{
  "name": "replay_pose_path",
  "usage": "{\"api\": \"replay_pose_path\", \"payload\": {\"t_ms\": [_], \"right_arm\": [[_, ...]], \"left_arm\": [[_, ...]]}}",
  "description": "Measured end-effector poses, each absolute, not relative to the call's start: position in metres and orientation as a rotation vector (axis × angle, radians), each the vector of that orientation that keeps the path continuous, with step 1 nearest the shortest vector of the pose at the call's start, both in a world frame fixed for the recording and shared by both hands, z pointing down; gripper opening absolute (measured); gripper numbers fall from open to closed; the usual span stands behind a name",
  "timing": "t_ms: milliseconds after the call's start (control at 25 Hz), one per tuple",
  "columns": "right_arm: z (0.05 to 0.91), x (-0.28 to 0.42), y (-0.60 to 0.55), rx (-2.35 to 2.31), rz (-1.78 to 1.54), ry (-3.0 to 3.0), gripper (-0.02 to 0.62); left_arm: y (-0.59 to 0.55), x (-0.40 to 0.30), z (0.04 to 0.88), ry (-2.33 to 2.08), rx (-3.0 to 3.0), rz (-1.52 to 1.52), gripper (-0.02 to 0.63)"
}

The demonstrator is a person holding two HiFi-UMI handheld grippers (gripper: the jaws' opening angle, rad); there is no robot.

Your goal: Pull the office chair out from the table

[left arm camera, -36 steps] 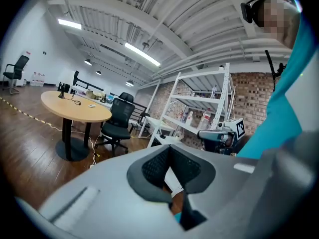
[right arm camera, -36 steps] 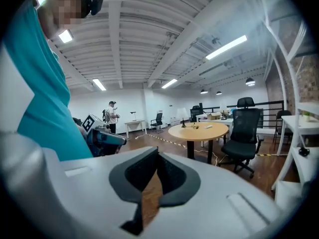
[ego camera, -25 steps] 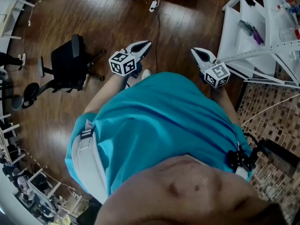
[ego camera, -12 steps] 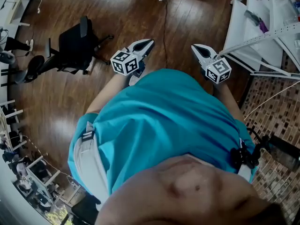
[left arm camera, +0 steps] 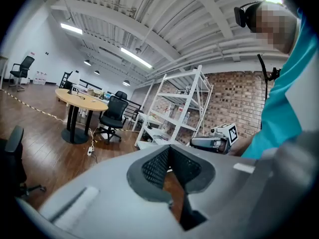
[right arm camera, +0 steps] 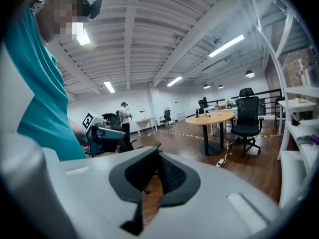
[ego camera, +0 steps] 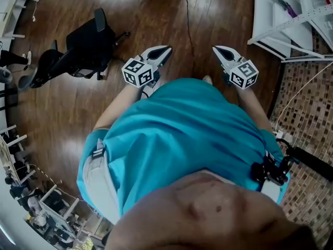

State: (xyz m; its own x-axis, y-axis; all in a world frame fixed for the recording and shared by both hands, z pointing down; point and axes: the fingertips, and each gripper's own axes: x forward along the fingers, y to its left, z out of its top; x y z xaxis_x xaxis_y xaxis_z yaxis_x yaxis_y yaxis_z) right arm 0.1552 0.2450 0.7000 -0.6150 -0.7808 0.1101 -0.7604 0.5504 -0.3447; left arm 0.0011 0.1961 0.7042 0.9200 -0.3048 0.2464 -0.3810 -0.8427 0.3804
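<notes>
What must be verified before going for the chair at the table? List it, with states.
1. Left gripper empty: ok, jaws together on nothing.
2. Right gripper empty: ok, jaws together on nothing.
3. Jaws open to grab: not ok, both are shut.
4. Chair found: ok, it stands by the round table.
5. Chair in reach: not ok, it is far across the floor from both grippers.
6. Path safe: cannot tell; a power strip and its cable lie on the floor near the table.
</notes>
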Motion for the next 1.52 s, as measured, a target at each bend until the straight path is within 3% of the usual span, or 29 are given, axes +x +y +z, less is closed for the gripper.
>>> {"api": "replay_pose_path", "payload": {"t_ms": [400,1000,1520], "right_arm": [[0.677,0.126,0.329,-1.42,-0.471,2.708,-0.003],[0.744,0.225,0.496,-1.345,-0.485,2.686,-0.003],[0.724,0.101,0.542,-1.336,-0.412,2.71,-0.003]], "left_arm": [[0.28,-0.039,0.692,-0.476,2.687,0.158,0.0],[0.438,0.066,0.714,-0.58,2.675,0.182,0.0],[0.484,-0.056,0.696,-0.592,2.741,0.104,0.0]]}}
